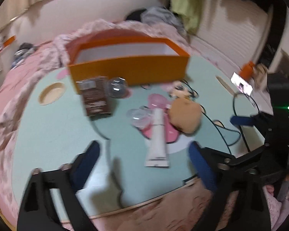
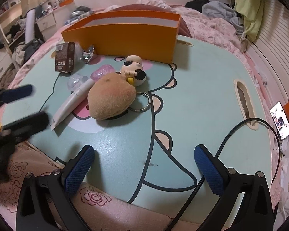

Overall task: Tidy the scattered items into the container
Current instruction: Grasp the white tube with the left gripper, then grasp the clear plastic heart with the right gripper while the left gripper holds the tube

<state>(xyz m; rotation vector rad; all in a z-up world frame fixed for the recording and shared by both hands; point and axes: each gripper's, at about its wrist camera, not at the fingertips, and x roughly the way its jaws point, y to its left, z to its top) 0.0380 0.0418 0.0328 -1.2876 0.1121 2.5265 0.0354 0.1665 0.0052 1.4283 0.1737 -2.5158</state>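
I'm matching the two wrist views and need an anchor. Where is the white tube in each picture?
Left wrist view: the white tube lies lower centre, cap end pointing away, beside the tan plush.
Right wrist view: the tube lies left of centre, slanted, against the same plush.
Shared landmark: the orange box behind it.

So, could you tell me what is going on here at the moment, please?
A person holds a gripper in each hand over a green lap table, tidying scattered items into the orange box. Both the left gripper and right gripper are open and empty. The white tube, plush toy, brown carton and figurine lie on the table, and no item shows inside the box.
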